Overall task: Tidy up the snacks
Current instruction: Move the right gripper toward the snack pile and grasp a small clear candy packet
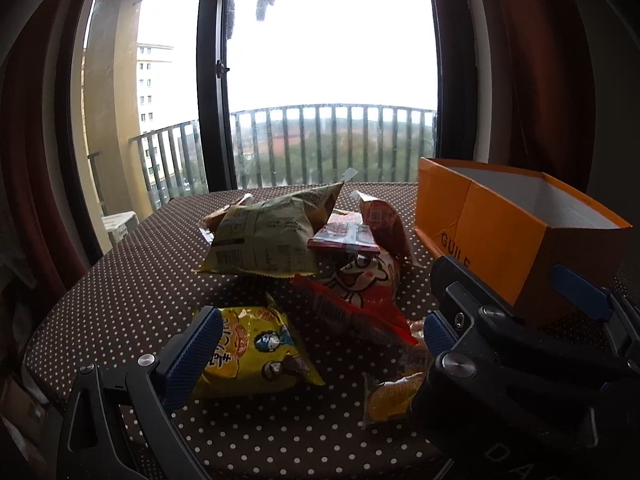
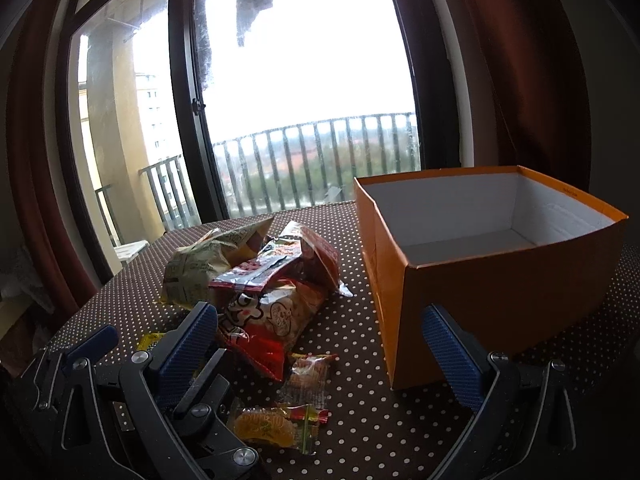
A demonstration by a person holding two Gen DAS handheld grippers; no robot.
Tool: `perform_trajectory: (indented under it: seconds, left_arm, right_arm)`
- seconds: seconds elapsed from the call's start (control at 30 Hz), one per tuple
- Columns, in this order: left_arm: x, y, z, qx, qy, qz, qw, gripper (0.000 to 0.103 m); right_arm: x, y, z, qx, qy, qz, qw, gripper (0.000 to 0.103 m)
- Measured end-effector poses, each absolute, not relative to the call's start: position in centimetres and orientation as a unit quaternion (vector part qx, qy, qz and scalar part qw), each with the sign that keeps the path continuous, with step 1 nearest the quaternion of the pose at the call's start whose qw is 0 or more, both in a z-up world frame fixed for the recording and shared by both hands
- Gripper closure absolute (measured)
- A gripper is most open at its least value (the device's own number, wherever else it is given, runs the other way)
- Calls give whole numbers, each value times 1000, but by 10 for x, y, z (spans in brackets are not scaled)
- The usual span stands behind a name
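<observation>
Left gripper [image 1: 318, 330] jaws apart, empty, yellow snack bag [image 1: 256, 350] just ahead between fingers; right gripper [image 2: 320, 352] apart, orange box [image 2: 500, 280] right

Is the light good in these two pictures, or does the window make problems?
Left wrist view: the window is blown out white, so the snack pile is backlit and dim; fisheye bends the frame. Right wrist view: same glare, corners dark, but the orange box and its white inside read clearly.

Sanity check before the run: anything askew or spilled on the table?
Nothing spilled. The snack bags lie in a loose overlapping heap left of the empty orange box, which stands upright. Both claws, left and right, are open and hold nothing.
</observation>
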State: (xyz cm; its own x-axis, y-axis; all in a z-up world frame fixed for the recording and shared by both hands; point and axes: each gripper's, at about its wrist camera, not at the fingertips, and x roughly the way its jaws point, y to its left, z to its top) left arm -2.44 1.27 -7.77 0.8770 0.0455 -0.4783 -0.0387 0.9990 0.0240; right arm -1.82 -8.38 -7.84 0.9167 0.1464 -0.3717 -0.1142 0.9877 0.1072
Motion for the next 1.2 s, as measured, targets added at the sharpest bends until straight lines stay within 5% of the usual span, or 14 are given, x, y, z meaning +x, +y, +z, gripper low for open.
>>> perform_trajectory:
  seconds: [0.57, 1.2]
  left_arm:
    - [-22, 19, -122, -7, 295, 29, 955, 2]
    - [-7, 23, -138, 0, 313, 40, 949, 2]
  right_arm:
    - [-11, -68, -130, 29, 254, 59, 965, 5]
    - [-3, -60, -149, 39, 304, 87, 948, 57]
